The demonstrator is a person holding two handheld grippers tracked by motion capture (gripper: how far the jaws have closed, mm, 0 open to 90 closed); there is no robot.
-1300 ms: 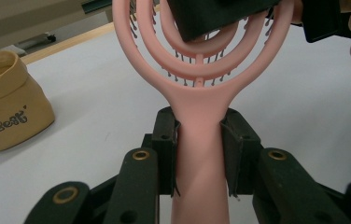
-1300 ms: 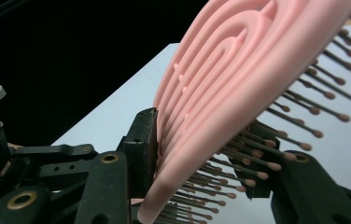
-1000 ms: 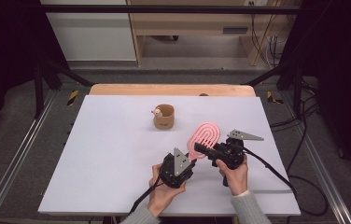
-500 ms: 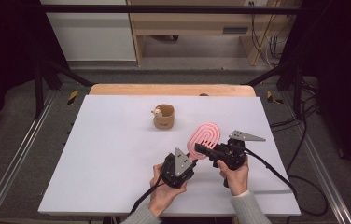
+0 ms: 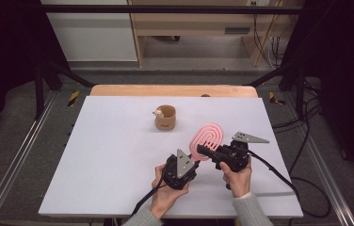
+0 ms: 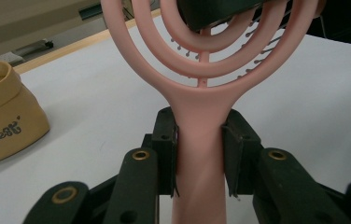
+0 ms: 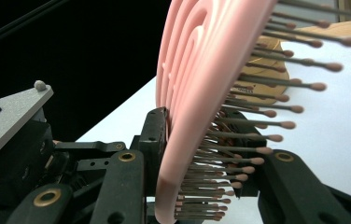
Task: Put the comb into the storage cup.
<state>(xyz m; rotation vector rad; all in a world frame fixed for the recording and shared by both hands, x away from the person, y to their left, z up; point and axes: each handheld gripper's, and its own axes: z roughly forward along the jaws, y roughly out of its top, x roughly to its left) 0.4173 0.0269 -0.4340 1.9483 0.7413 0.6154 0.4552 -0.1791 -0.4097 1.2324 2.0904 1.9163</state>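
I had the pink hairbrush [image 5: 206,139] just right of the high view's centre, lifted off the white tabletop [image 5: 109,155] as far as I could judge, with both tongs on it at once. My left tongs [image 5: 191,165] pinched the handle [image 6: 200,140], one jaw pressed flat against each side of it in the left gripper view. My right tongs [image 5: 202,149] were clamped across the head: in the right gripper view one jaw sat on the smooth pink back, the other was buried among the bristles [image 7: 257,123].

That bristle side was the worry. Those pins bend, so I judged that jaw had a soft, springy hold and the head could twist or squirm out if I pulled hard. With two grips on one stiff brush, any disagreement between my hands would lever the handle sideways out of the left jaws, or bend the pins.

The little tan fabric pouch [image 5: 165,117] stood well apart, up toward the frame's upper centre; light and soft, it would tip if I swung the brush in carelessly.
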